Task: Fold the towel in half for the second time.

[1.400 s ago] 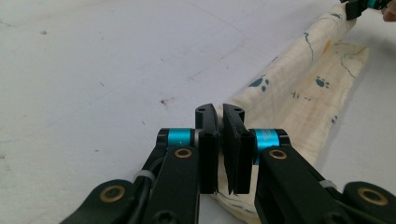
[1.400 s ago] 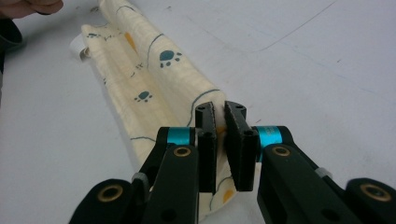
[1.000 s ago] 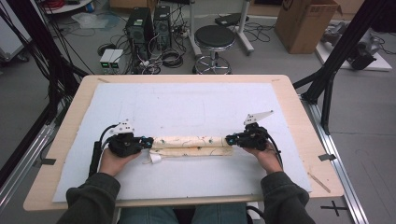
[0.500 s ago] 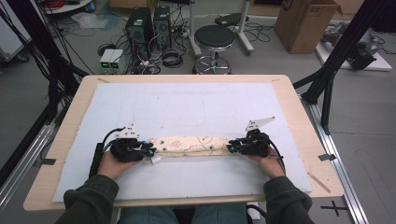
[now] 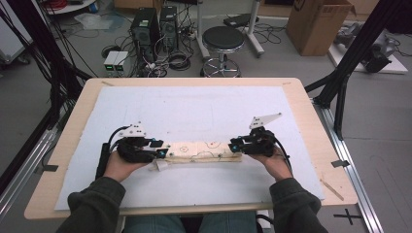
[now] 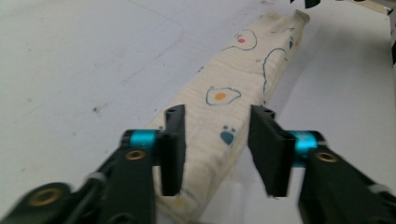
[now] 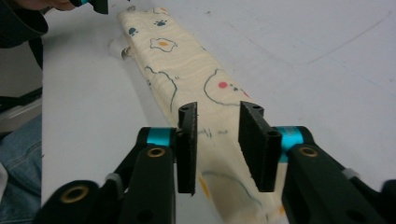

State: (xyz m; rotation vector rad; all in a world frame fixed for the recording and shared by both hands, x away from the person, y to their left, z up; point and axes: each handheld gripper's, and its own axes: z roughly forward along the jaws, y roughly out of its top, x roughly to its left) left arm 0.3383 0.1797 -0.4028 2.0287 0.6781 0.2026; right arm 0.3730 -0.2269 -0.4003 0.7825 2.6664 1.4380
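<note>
I hold a gripper in each hand at the two ends of a long, narrow folded cloth that lies flat on the white mat covering the desk, near my edge of it and running side to side. The cloth is cream with small prints: fried eggs, blue paw marks and outlined shapes with red dots. My left gripper has its jaws apart, standing over the near end of the cloth; the left jaw seems to sit against the cloth's edge and the right jaw stands clear beyond its other edge, so nothing is clamped. My right gripper also has its jaws apart, one over each side of the cloth's other end, with a gap between them and the fabric showing through. In the high view both grippers point inward toward each other, my left hand and right hand behind them. A small white tag sticks out from the cloth by the left gripper.
</note>
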